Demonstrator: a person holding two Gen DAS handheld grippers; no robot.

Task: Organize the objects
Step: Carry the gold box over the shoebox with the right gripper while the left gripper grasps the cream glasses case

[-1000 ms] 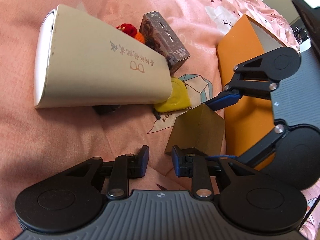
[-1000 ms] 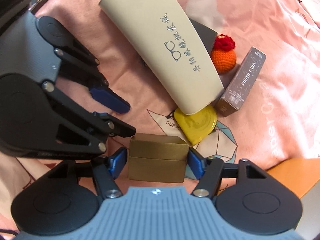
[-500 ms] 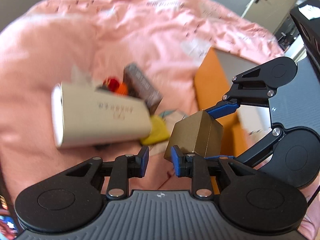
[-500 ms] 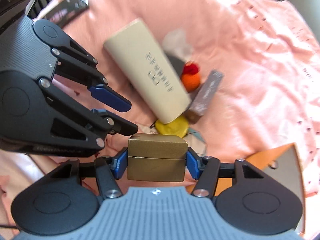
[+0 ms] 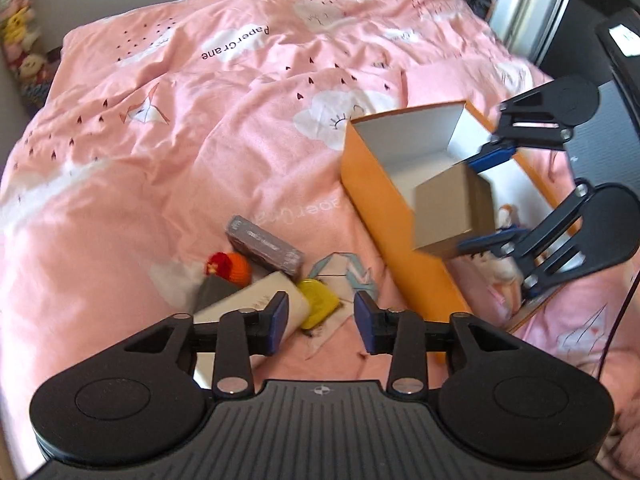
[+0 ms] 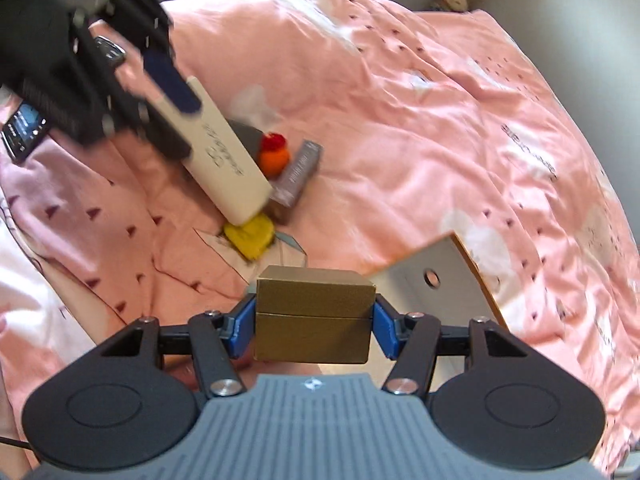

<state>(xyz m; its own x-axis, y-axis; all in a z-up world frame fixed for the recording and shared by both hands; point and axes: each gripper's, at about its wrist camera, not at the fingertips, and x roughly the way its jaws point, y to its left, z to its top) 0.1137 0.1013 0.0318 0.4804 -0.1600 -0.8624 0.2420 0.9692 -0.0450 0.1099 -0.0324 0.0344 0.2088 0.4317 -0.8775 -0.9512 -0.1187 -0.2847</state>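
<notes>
My right gripper (image 6: 314, 322) is shut on a small gold box (image 6: 314, 314) and holds it in the air over the open orange box (image 5: 384, 200); the gold box also shows in the left wrist view (image 5: 454, 212). My left gripper (image 5: 320, 316) is open and empty above a pile on the pink bedspread: a beige glasses case (image 5: 256, 304), a yellow disc (image 5: 318, 304), an orange and red knitted ball (image 5: 230, 266) and a grey card box (image 5: 264, 246).
The pink bedspread (image 5: 200, 140) covers the whole area. A phone (image 6: 24, 130) lies at the left in the right wrist view. Plush toys (image 5: 20, 52) line the far left wall. A dark chair or cabinet (image 5: 624, 80) stands at the right.
Both grippers rose and pulled back from the pile. My right gripper carried the gold box right, over the orange box. My left gripper's jaws opened wider.
</notes>
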